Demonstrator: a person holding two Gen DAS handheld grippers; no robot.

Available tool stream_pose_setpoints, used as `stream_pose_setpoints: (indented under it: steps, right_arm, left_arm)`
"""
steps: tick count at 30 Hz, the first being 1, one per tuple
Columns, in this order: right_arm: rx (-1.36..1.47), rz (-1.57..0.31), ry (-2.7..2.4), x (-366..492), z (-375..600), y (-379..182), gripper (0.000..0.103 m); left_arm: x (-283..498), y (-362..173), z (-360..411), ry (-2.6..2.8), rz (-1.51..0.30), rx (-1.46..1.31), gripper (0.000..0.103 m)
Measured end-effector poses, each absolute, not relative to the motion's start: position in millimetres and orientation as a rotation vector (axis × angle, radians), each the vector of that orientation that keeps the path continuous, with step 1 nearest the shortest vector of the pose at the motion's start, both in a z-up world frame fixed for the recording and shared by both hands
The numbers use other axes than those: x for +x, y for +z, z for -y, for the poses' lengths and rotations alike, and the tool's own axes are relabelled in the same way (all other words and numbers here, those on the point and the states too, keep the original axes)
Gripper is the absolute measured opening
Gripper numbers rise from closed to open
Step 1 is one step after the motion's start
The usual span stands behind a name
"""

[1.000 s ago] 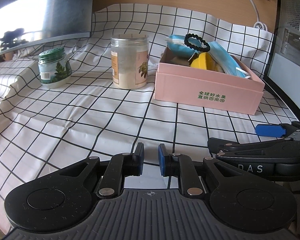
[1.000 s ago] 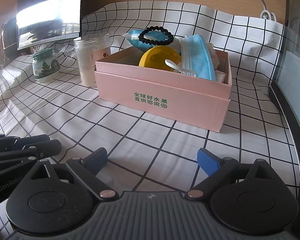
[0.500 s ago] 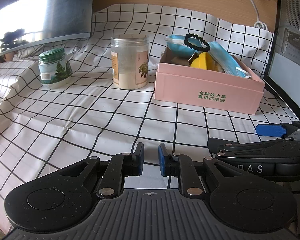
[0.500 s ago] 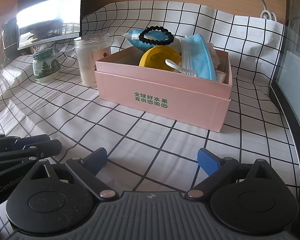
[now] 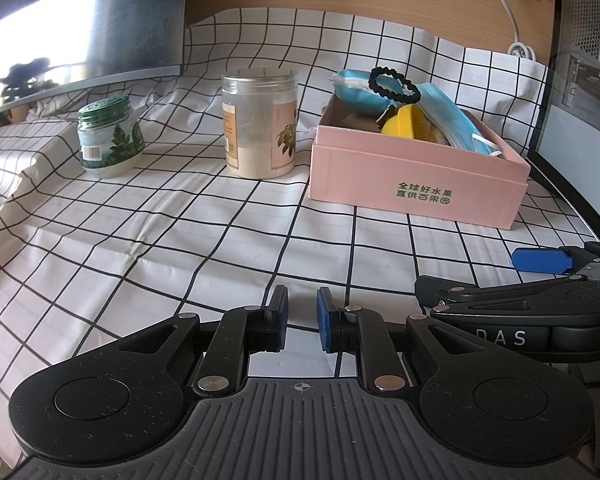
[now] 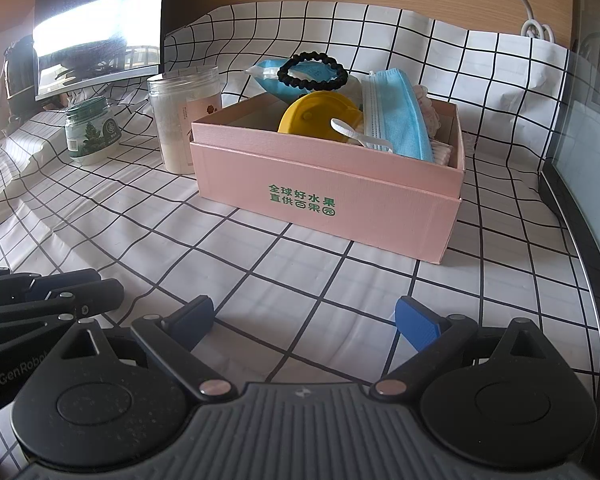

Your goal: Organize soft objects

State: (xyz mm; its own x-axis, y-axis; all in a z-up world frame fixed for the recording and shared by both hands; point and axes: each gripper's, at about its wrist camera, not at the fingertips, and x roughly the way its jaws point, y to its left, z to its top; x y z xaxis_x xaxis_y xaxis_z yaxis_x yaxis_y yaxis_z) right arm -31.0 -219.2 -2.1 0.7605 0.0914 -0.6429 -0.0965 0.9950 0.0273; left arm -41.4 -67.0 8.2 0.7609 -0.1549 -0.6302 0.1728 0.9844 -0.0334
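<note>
Right view alone shows cotton swabs (image 6: 444, 155) inside pink cardboard box (image 6: 328, 196). Left gripper (image 5: 302, 318) nearly pressed together, empty; right gripper (image 6: 304, 320) spread, empty. Checked cloth (image 5: 180, 240) bare before both.

Both wrist views low over the checked tablecloth (image 5: 148, 248), tilted down and forward, side by side; shared ahead: the pink box (image 6: 340, 196), nearer in the right view, and the two jars (image 5: 260, 120) beyond

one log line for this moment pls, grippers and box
left gripper: empty, narrow gap | right gripper: open, empty | pink box: filled, untouched | both above checked cloth
</note>
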Motion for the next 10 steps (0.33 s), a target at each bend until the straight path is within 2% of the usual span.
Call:
stream_pose_setpoints:
  steps: [10]
  right_arm:
    - [-0.011,-0.7,0.103,-30.9,218.5,-2.1,0.098]
  left_arm:
    - [-41.0,8.2,65.7,-0.188,-0.685,0.018,0.017]
